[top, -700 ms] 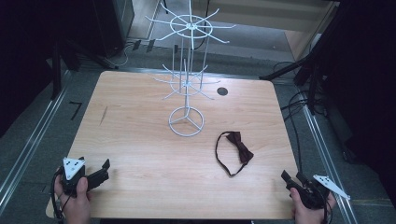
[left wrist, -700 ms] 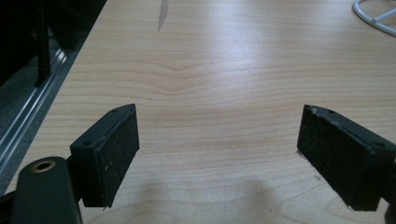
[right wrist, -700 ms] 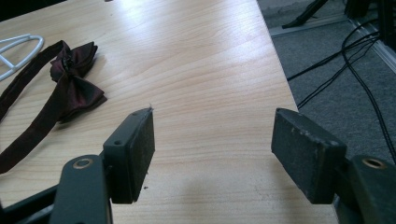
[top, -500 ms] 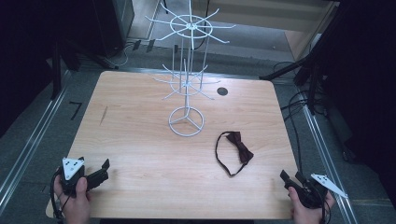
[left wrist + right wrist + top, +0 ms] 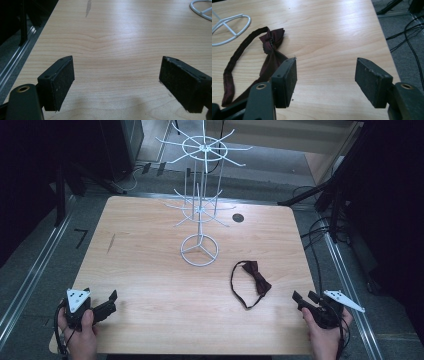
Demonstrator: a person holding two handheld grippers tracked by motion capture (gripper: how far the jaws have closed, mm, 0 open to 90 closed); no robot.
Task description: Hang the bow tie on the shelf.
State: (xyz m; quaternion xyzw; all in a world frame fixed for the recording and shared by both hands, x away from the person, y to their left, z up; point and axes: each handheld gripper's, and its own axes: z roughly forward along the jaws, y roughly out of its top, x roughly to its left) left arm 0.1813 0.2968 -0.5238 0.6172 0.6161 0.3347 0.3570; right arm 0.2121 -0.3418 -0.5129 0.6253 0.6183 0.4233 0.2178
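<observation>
Bow tie (image 5: 251, 282) lies flat on the desk (image 5: 150, 270), in the right half, with its thin dark strap curled in a loop toward the near side. It is a dark red one.

At the far left, near the front corner of the desk, the left gripper (image 5: 102, 306) is in the person's left hand (image 5: 80, 330). Its jaws are open and nothing is between them; in the left gripper view only bare wood shows between the two black pads (image 5: 62, 82).

In the middle, toward the back, a white wire rack (image 5: 199, 210) stands upright on its round base. The bow tie is near this base, to its right and closer to the person, but not touching it. A small dark round hole (image 5: 238, 218) is in the desk behind.

At the right front edge, the right gripper (image 5: 306, 299) is in the right hand (image 5: 325, 332). Its jaws are also apart and hold nothing. In the right gripper view the bow tie (image 5: 270, 47) lies just beyond one jaw and partly behind it, outside the gap. The gripper is near the tie but apart from it.
</observation>
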